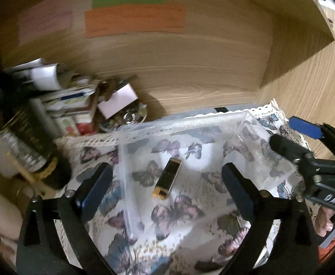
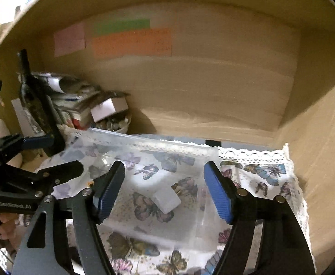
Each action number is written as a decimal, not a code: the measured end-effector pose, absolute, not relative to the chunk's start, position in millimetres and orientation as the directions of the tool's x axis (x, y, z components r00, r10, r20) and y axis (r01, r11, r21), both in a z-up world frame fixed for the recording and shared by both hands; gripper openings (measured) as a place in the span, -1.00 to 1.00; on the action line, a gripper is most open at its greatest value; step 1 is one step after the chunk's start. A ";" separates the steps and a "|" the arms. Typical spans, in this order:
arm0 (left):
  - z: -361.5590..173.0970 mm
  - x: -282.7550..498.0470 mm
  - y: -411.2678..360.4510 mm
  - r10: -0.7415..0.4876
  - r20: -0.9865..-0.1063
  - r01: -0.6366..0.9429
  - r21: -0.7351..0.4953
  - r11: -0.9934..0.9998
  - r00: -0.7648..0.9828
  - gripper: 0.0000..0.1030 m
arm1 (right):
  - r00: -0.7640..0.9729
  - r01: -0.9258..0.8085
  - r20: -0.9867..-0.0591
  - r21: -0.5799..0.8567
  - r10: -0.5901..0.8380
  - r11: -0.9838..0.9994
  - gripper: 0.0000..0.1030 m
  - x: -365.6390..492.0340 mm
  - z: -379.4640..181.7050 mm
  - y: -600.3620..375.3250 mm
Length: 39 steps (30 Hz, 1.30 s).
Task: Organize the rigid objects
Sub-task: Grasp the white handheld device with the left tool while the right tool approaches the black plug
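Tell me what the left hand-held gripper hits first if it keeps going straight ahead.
Probably the small black-and-gold case lying in the clear tray; the open left hand-held gripper frames it, though depth is unclear.

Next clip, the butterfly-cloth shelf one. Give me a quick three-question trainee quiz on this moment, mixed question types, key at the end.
1. True or false: the gold-and-black case lies inside the clear tray.
2. The left gripper is: A) shut on the case, B) open, nothing gripped, C) out of view.
3. Which object lies between the right gripper's fingers?

Key: 1 true. 2 B. 3 the small white block, ungripped.
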<state>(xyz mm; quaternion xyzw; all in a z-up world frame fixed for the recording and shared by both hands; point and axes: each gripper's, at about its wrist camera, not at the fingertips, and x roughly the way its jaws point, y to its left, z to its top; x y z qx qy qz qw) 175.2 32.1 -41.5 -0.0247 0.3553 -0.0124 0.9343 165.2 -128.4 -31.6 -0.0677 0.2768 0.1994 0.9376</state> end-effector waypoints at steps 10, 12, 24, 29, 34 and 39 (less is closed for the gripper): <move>-65.5 121.6 28.2 0.033 -0.683 -0.060 -0.015 0.998 0.730 0.96 | 0.777 -0.354 -0.545 0.033 0.314 0.935 0.47 124.9 -42.7 -159.5; -75.2 114.3 28.1 0.022 -0.701 -0.061 -0.031 0.998 0.713 0.96 | 0.772 -0.340 -0.559 0.040 0.304 0.939 0.47 117.8 -50.0 -168.5; -116.8 49.1 25.0 0.005 -0.752 -0.078 -0.062 0.995 0.659 0.98 | 0.708 -0.291 -0.658 0.062 0.258 0.955 0.48 90.4 -97.5 -204.6; -128.0 47.7 9.2 0.004 -0.776 -0.031 -0.020 0.999 0.631 0.98 | 0.702 -0.283 -0.666 0.064 0.252 0.957 0.48 83.8 -103.0 -213.5; -131.4 67.0 2.6 -0.071 -0.793 0.005 -0.086 0.996 0.605 0.98 | 0.687 -0.269 -0.685 0.073 0.245 0.960 0.48 82.9 -111.9 -217.8; -121.2 84.4 -7.1 -0.085 -0.781 0.047 -0.072 0.996 0.619 0.98 | 0.677 -0.267 -0.695 0.073 0.241 0.961 0.48 83.2 -117.3 -218.7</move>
